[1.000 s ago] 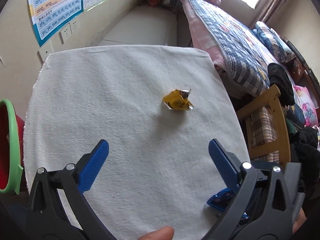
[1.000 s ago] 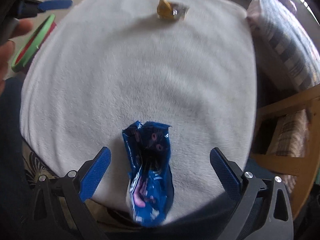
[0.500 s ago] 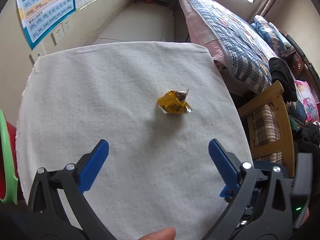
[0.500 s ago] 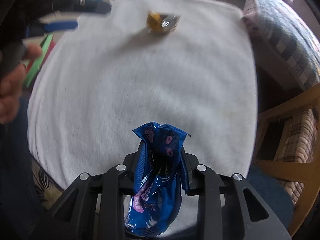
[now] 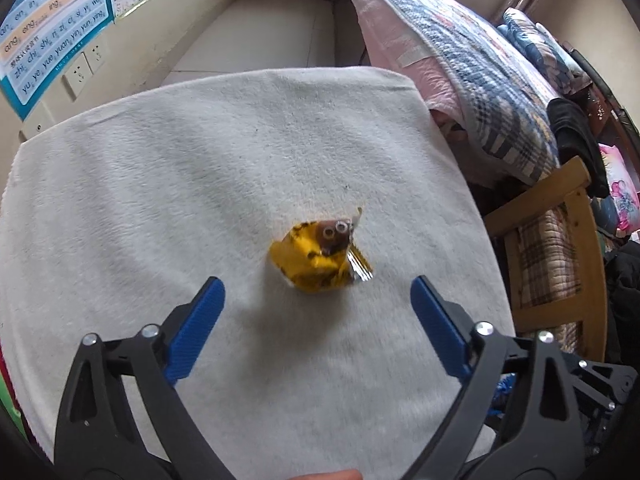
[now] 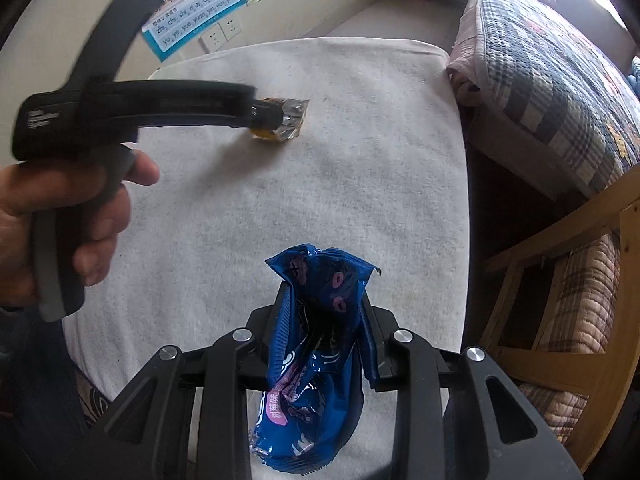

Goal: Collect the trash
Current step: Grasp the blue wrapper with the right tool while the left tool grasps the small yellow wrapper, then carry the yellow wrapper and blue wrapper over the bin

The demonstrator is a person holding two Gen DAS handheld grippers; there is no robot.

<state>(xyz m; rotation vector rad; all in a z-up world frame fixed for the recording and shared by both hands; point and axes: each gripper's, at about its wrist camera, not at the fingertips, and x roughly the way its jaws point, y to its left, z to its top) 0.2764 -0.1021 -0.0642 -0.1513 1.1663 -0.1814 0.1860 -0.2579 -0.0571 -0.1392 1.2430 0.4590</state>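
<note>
A crumpled yellow wrapper (image 5: 316, 260) lies near the middle of the white towel-covered table (image 5: 160, 200). My left gripper (image 5: 316, 292) hovers just short of it, its blue fingers (image 5: 198, 320) wide apart and closing, nothing pressed between them. In the right wrist view the same yellow wrapper (image 6: 286, 120) shows at the far end, partly hidden by the left gripper's black body (image 6: 132, 108) held in a hand (image 6: 60, 220). My right gripper (image 6: 324, 312) is shut on a blue snack bag (image 6: 316, 360), lifted off the towel (image 6: 320, 160).
A bed with a plaid quilt (image 5: 460, 52) runs along the right of the table. A wooden chair (image 5: 560, 264) stands at the near right. A wall poster (image 5: 52, 32) and sockets are at the left; a green rim (image 5: 8, 412) shows at the lower left edge.
My right gripper closed on the blue bag and raised it. My left gripper travelled forward and down toward the yellow wrapper, which now looks larger and sits near its fingertips.
</note>
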